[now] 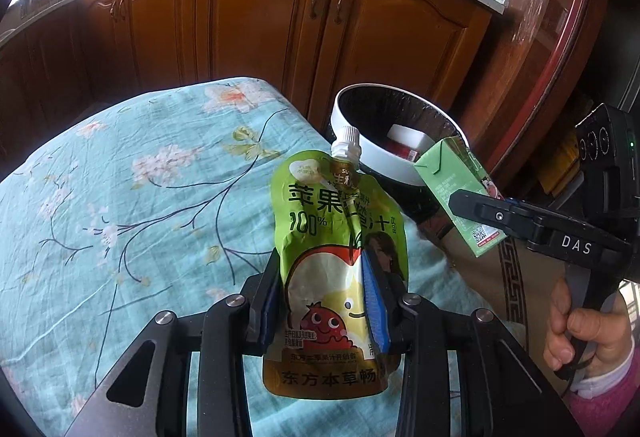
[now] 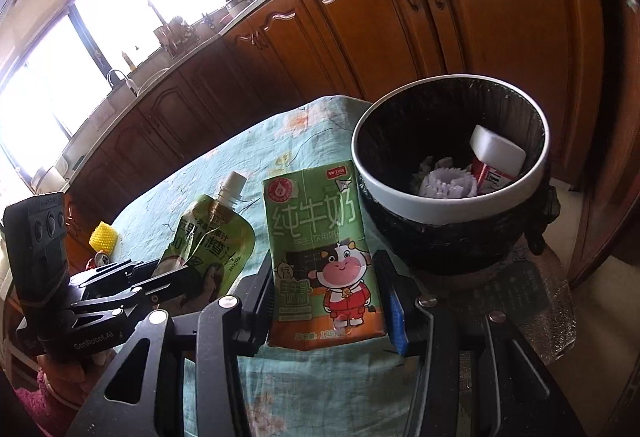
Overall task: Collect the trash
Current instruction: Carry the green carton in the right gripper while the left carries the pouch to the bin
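- The table (image 1: 100, 197), draped in a turquoise cotton cloth printed with blossoms and branches, stands before brown wooden kitchen cabinets (image 1: 260, 21).
- One round waste bin with a white rim and a black liner bag (image 2: 452, 193) stands just beyond the table's corner, with a few discarded pieces already in it.
- One green foil juice pouch with a white spout (image 1: 340, 237) is clamped upright in the left gripper (image 1: 328, 301), lifted clear of the cloth.
- One small green cardboard milk carton bearing a cartoon cow (image 2: 324, 269) is clamped between the pads of the right gripper (image 2: 326, 301), near the bin's rim.
- Judged step: carrying both pieces to the bin. Next, each gripper likely needs to reach over the bin's mouth before opening, the carton first, being nearer.
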